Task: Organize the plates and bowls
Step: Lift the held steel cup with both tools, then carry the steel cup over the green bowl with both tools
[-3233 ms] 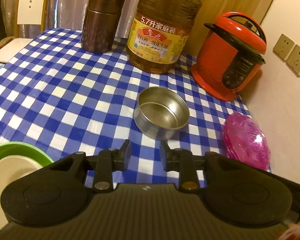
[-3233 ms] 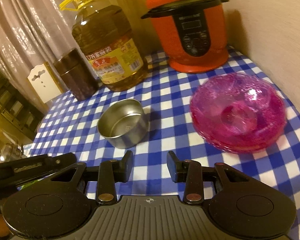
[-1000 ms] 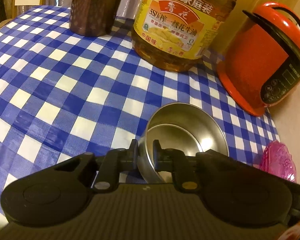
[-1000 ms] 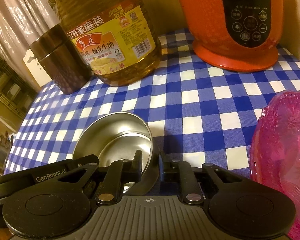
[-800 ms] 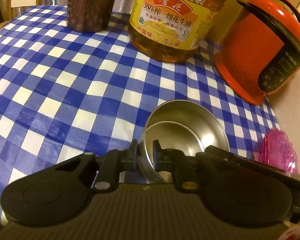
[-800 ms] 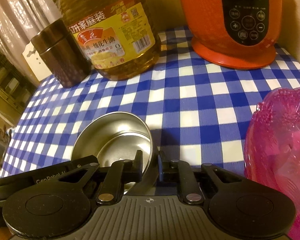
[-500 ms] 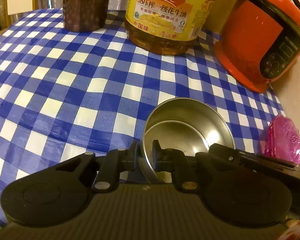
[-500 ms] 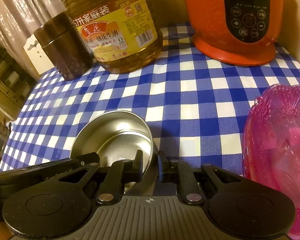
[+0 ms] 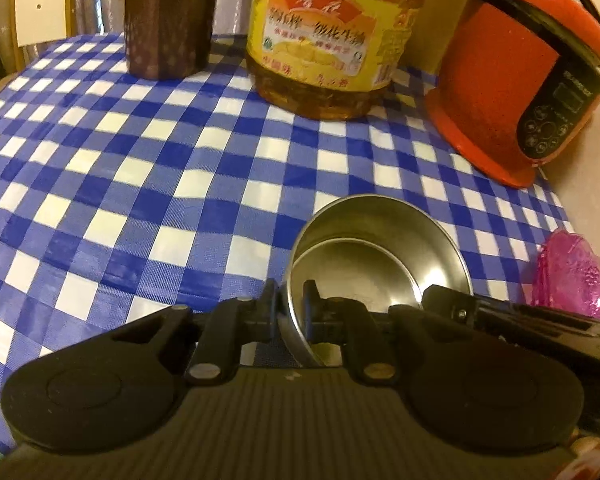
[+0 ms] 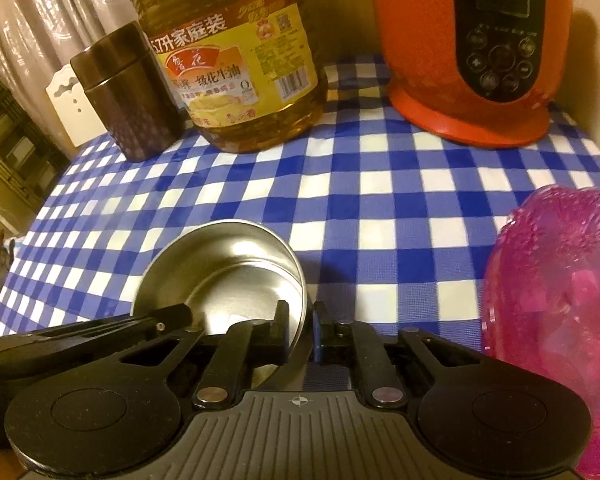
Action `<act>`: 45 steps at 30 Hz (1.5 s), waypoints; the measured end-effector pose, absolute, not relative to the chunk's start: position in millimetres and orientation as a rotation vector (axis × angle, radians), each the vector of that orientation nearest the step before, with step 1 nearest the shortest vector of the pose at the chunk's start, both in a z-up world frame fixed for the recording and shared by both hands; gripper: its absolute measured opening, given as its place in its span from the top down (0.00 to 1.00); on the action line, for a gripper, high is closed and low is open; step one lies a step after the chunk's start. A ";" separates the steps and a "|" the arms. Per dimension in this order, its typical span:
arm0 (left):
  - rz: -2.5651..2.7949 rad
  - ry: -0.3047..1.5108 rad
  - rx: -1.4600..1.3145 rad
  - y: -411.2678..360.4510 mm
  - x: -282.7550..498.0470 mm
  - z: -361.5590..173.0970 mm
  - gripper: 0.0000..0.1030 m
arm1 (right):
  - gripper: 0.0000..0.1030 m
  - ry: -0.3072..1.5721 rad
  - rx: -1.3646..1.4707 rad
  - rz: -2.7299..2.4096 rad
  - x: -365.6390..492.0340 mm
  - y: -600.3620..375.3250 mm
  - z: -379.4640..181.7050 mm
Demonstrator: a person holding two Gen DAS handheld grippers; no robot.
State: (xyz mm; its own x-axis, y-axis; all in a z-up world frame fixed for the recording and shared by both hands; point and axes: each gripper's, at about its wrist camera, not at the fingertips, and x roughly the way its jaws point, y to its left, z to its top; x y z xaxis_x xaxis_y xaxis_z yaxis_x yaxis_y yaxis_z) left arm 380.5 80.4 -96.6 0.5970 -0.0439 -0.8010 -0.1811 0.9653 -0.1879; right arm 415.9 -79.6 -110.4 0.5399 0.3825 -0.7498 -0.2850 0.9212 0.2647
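Observation:
A steel bowl (image 9: 380, 248) sits on the blue checked tablecloth, gripped from both sides. My left gripper (image 9: 290, 296) is shut on its left rim, one finger outside the wall and one inside. My right gripper (image 10: 302, 316) pinches the bowl (image 10: 228, 264) at its right rim, its jaws still closing on the thin wall. Each gripper's black body shows at the edge of the other's view. A stack of pink plastic plates (image 10: 560, 300) lies just right of the right gripper, also seen in the left wrist view as pink plates (image 9: 572, 276).
A big oil bottle (image 9: 324, 36) and a brown canister (image 9: 168, 20) stand at the back of the table. A red pressure cooker (image 10: 476, 48) is at the back right, against the wall. A white chair back (image 9: 40, 0) shows beyond the far left edge.
Since three seconds ago both grippers came down to the bowl and closed on opposite rims. Over the last second both views rolled slightly; the bowl stays between the fingers.

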 end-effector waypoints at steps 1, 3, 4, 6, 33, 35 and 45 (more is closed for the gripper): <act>0.078 0.923 -0.260 79.3 378.9 -93.4 0.89 | 0.91 0.914 0.116 0.398 415.3 -81.3 -108.5; 0.073 0.910 -0.266 77.4 376.8 -87.8 0.89 | 0.92 0.905 0.127 0.395 412.7 -86.0 -104.1; 0.070 0.901 -0.269 76.2 375.0 -84.3 0.90 | 0.93 0.901 0.129 0.390 410.9 -88.5 -101.8; 0.063 0.882 -0.269 72.7 370.4 -76.9 0.90 | 0.94 0.890 0.132 0.381 405.8 -93.9 -96.4; 0.004 0.782 -0.261 28.0 167.8 23.4 0.92 | 0.95 0.740 0.184 0.348 190.9 -144.9 0.1; 0.012 0.777 -0.251 30.8 151.9 29.6 0.91 | 0.95 0.741 0.185 0.363 177.7 -142.0 4.4; 0.093 0.761 -0.264 67.7 85.2 44.8 0.91 | 0.95 0.748 0.151 0.462 125.0 -105.2 14.2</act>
